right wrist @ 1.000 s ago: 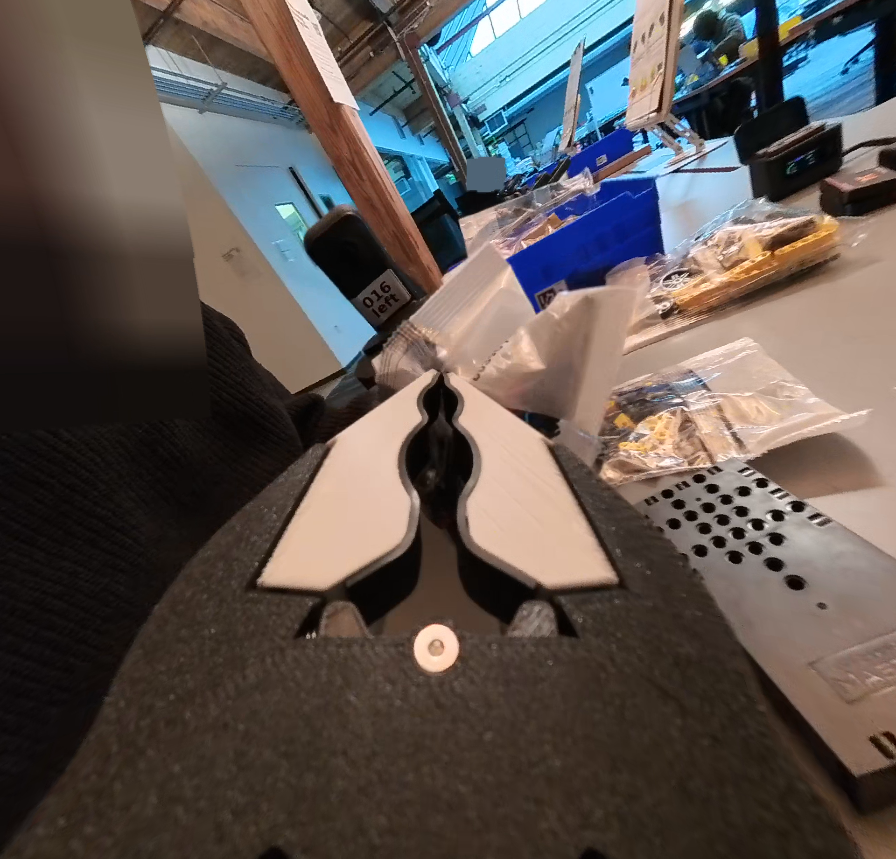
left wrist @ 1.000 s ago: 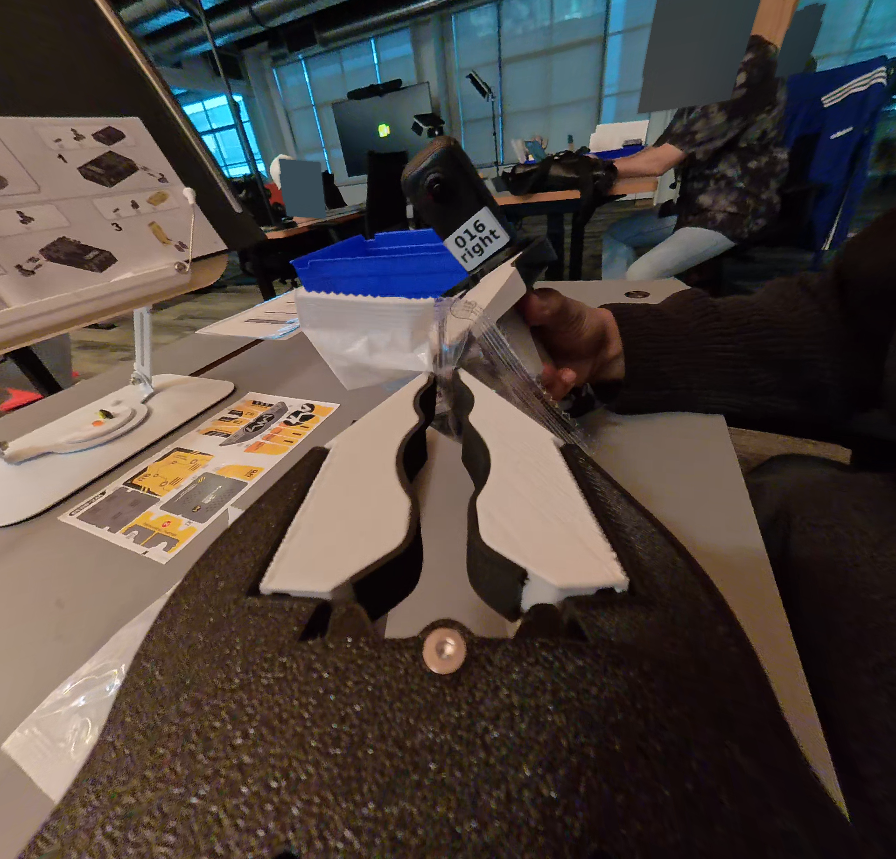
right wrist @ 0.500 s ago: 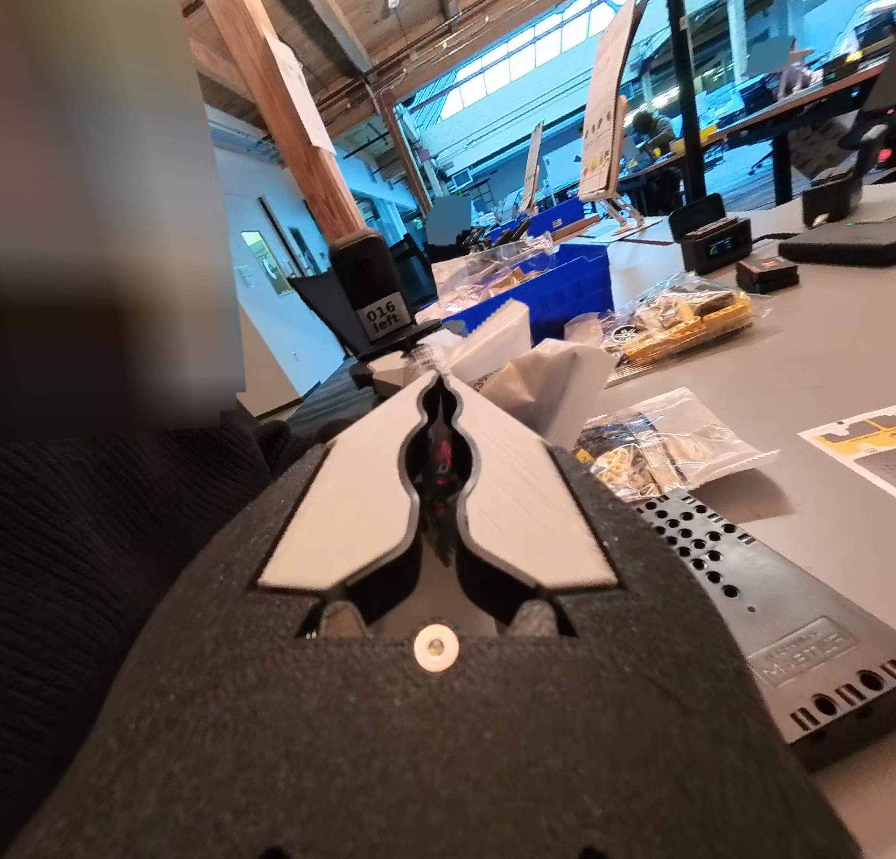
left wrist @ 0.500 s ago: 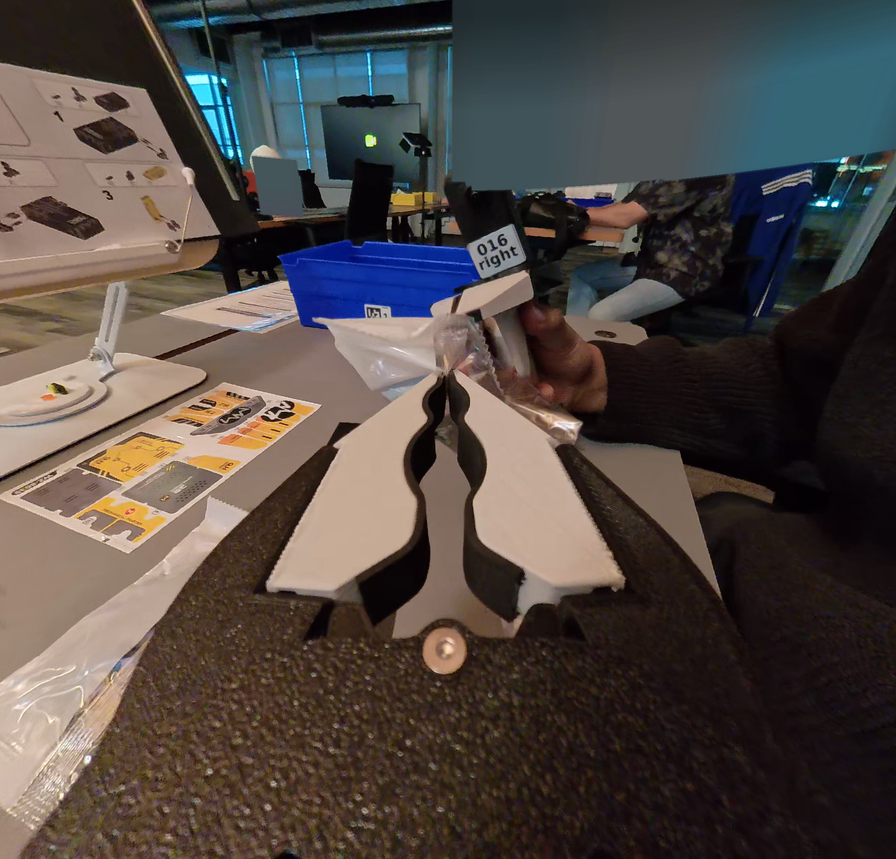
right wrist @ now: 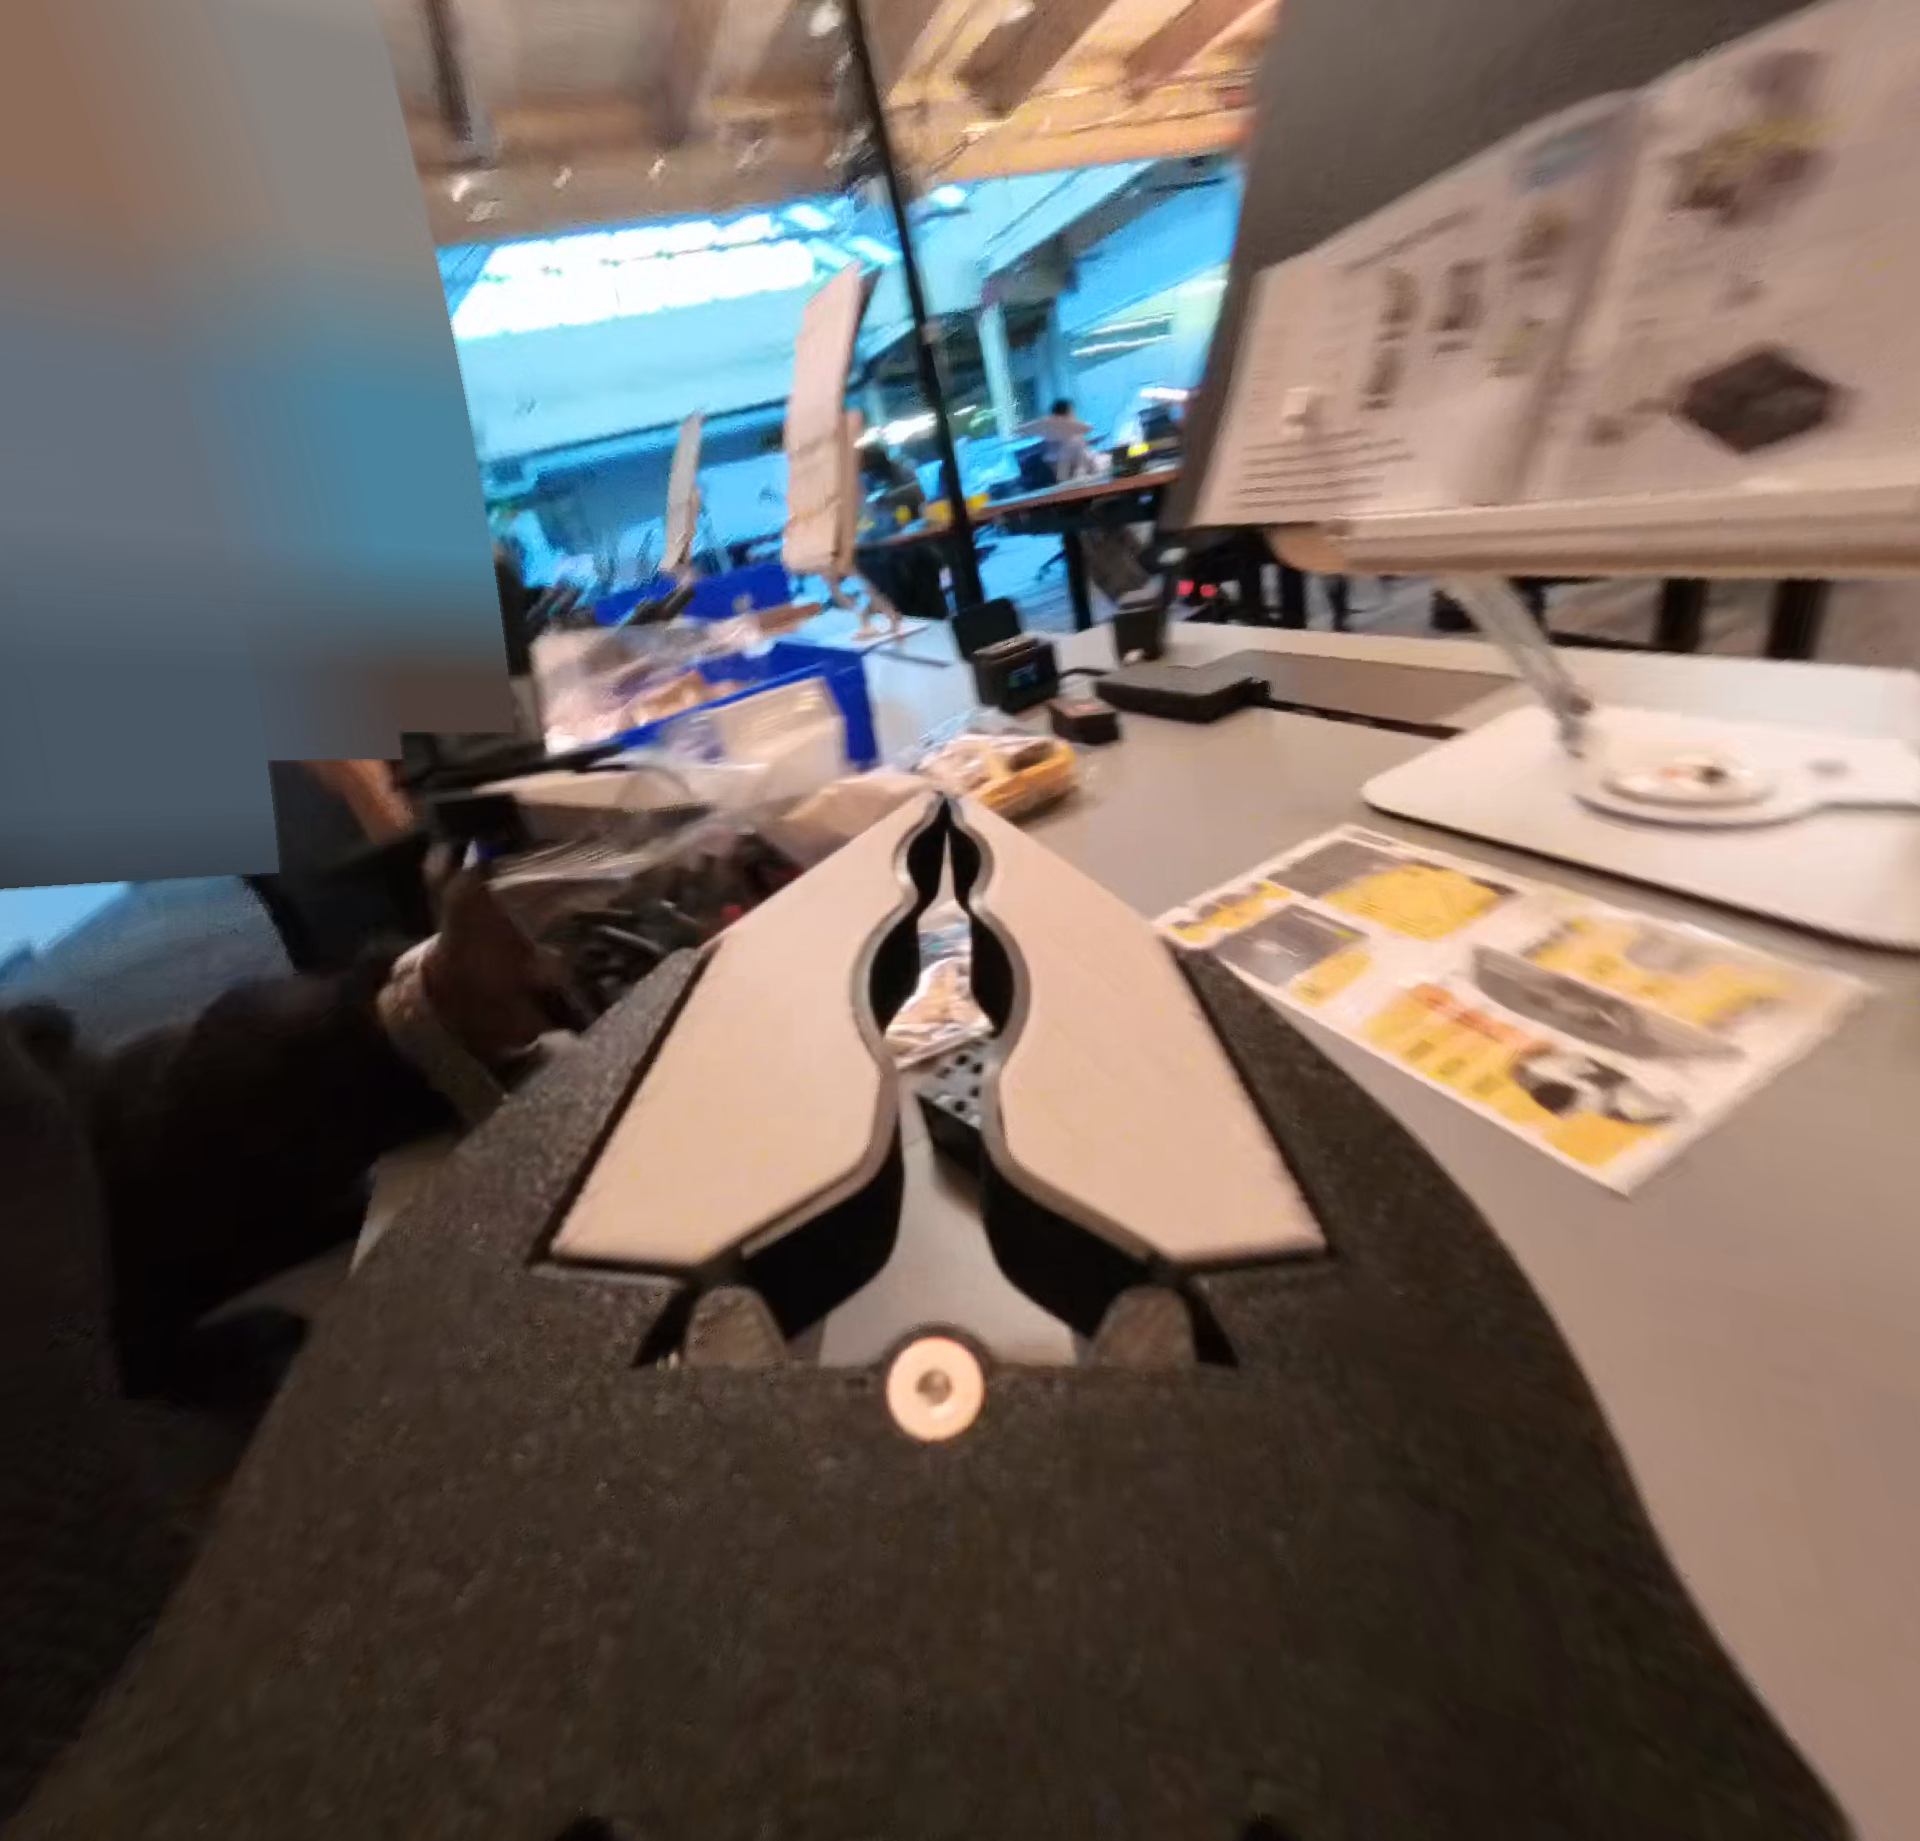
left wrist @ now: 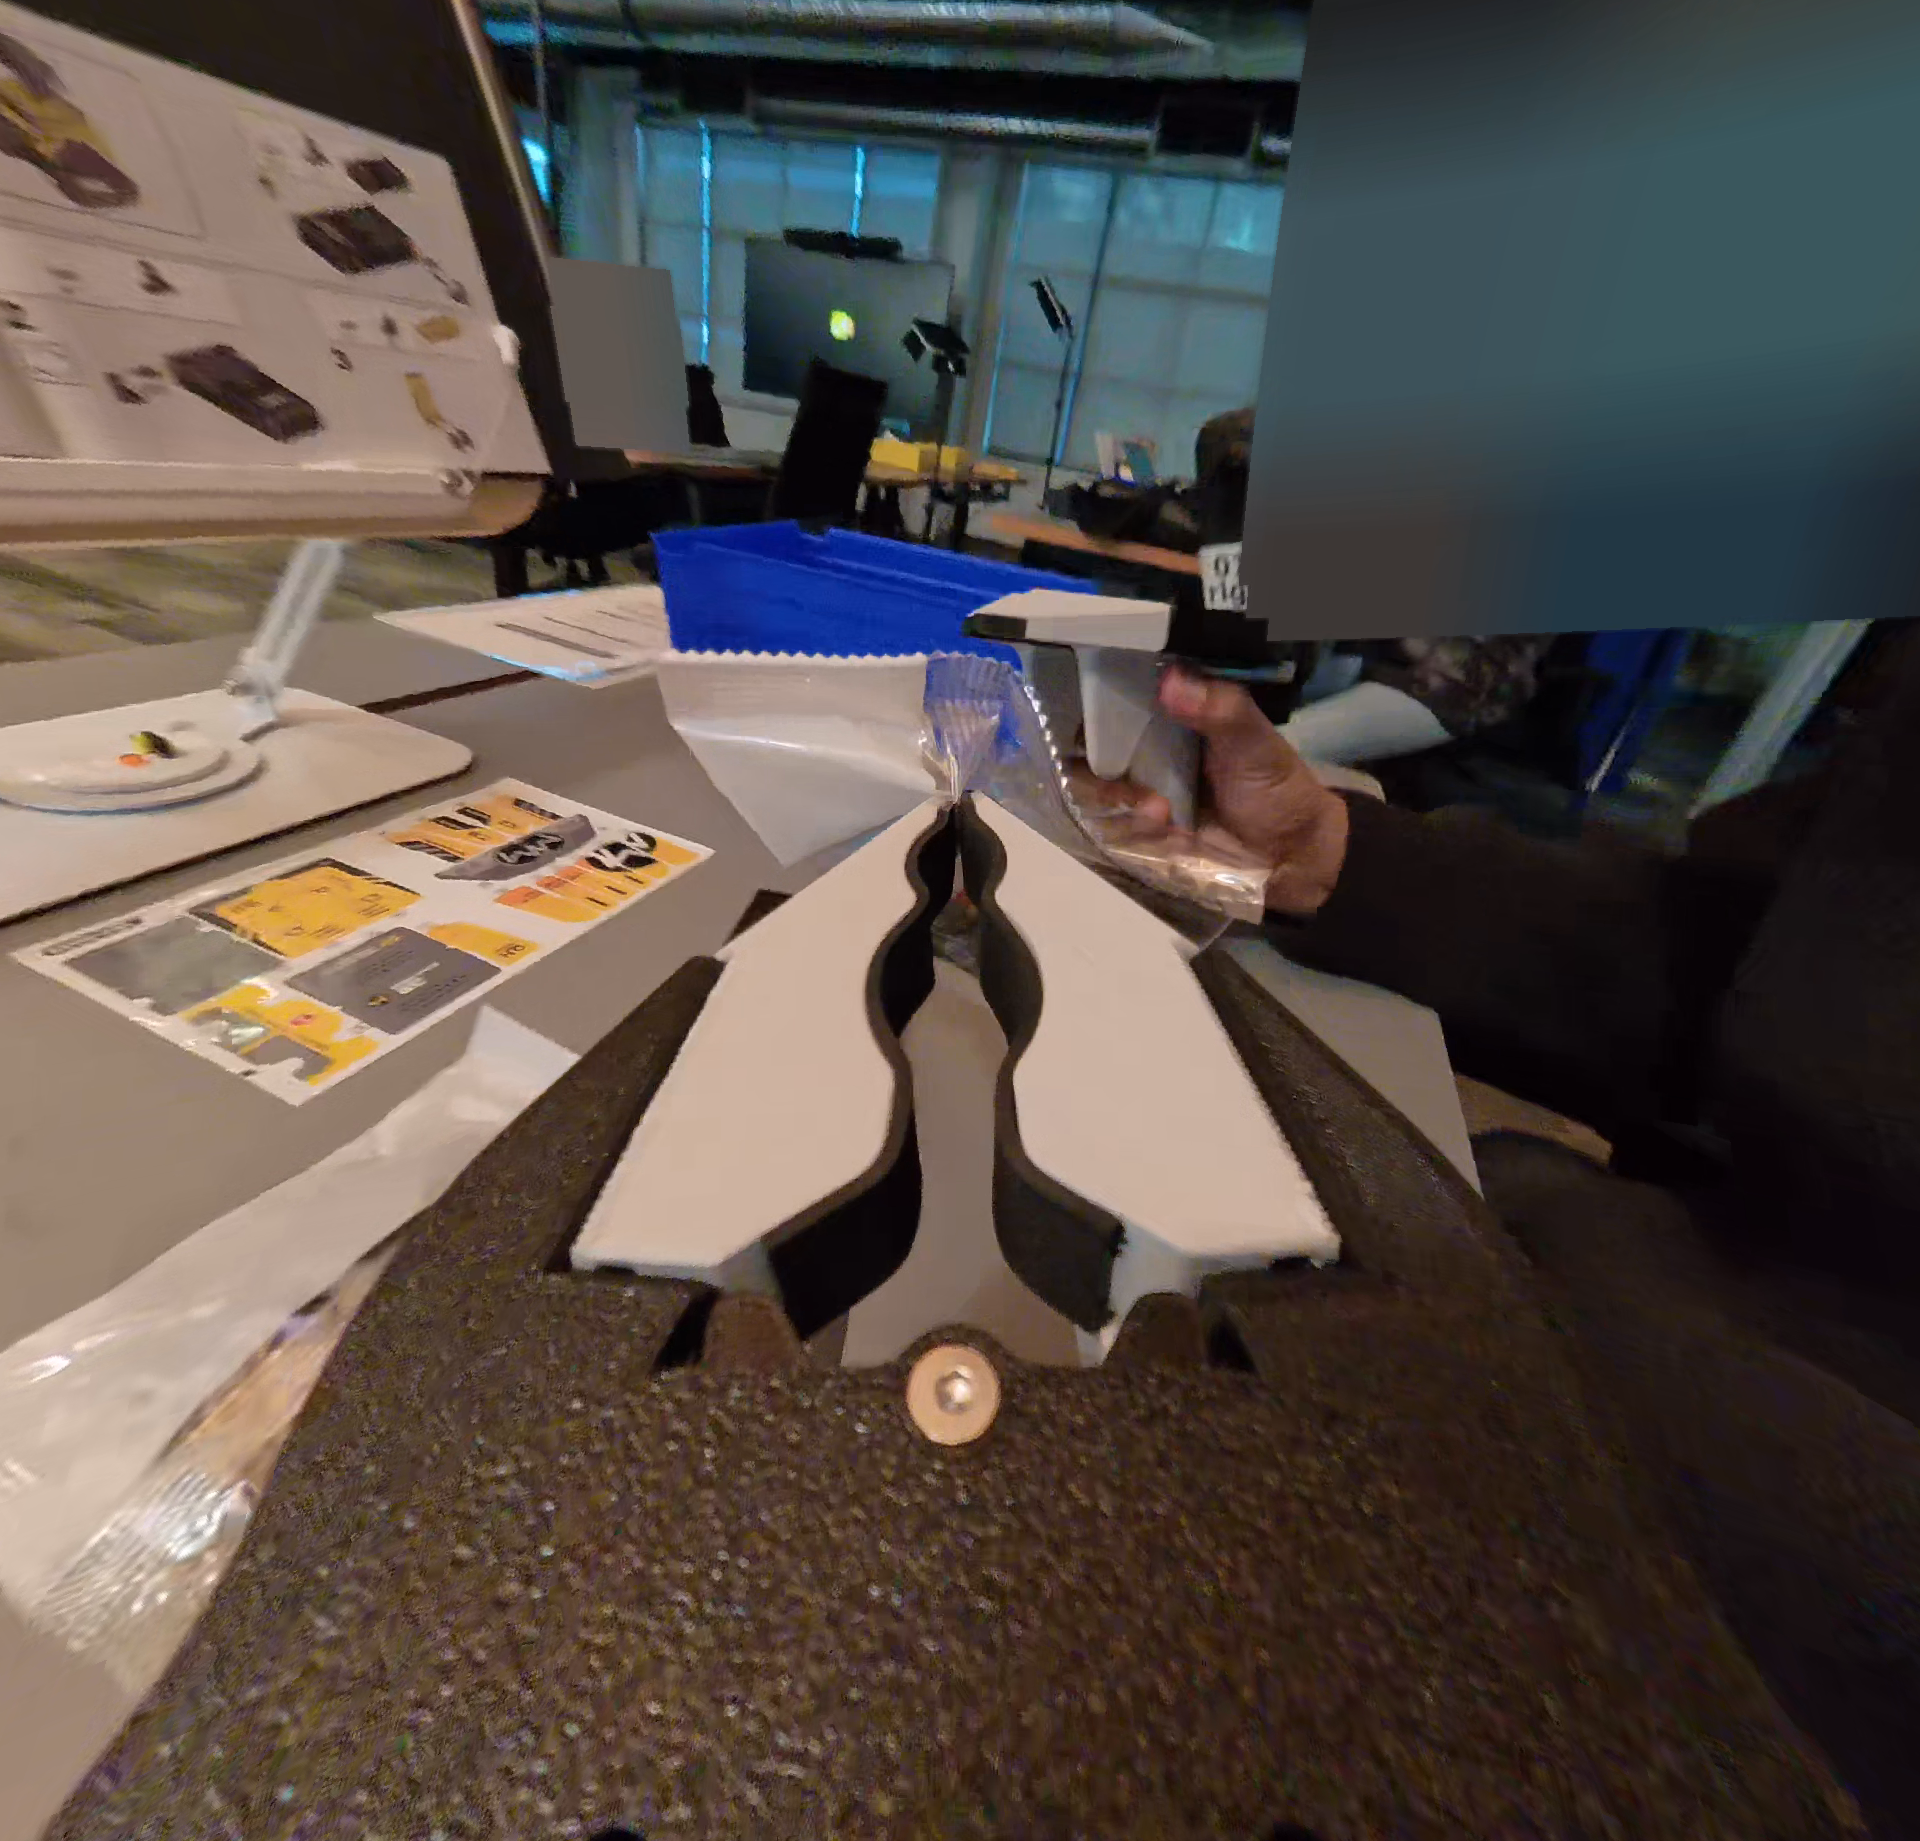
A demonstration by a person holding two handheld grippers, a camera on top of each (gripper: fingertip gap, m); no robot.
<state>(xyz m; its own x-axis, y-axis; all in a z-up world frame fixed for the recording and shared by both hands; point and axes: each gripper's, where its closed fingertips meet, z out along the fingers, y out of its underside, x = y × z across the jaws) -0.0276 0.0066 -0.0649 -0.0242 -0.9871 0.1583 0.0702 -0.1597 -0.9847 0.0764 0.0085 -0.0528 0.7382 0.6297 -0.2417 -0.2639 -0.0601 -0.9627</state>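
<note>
My left gripper (left wrist: 954, 804) is shut on a fold of a plastic bag (left wrist: 810, 752), white on one side and clear on the other, and holds it above the grey table (left wrist: 104, 1116). The right gripper (left wrist: 982, 628), held in a hand (left wrist: 1247, 815), is just above and behind the bag, pointing left. In the right wrist view my right gripper (right wrist: 945, 815) is shut. Blur hides whether any plastic is between its tips. The bag (right wrist: 665, 877) lies to its left, by the other hand. A black perforated plate (right wrist: 956, 1090) shows under its jaws.
A yellow and grey sticker sheet (left wrist: 364, 929) lies flat on the table and also shows in the right wrist view (right wrist: 1507, 991). A book stand (left wrist: 208, 752) holds an open instruction booklet (left wrist: 208, 285). A blue bin (left wrist: 831, 586) stands behind. Another bag (left wrist: 156, 1376) lies at lower left. The left gripper's tips are roughly 11 cm from the right gripper's.
The right gripper has swung sharply right, from facing the bag and the left gripper to facing the table and book stand. The left gripper still pinches the bag.
</note>
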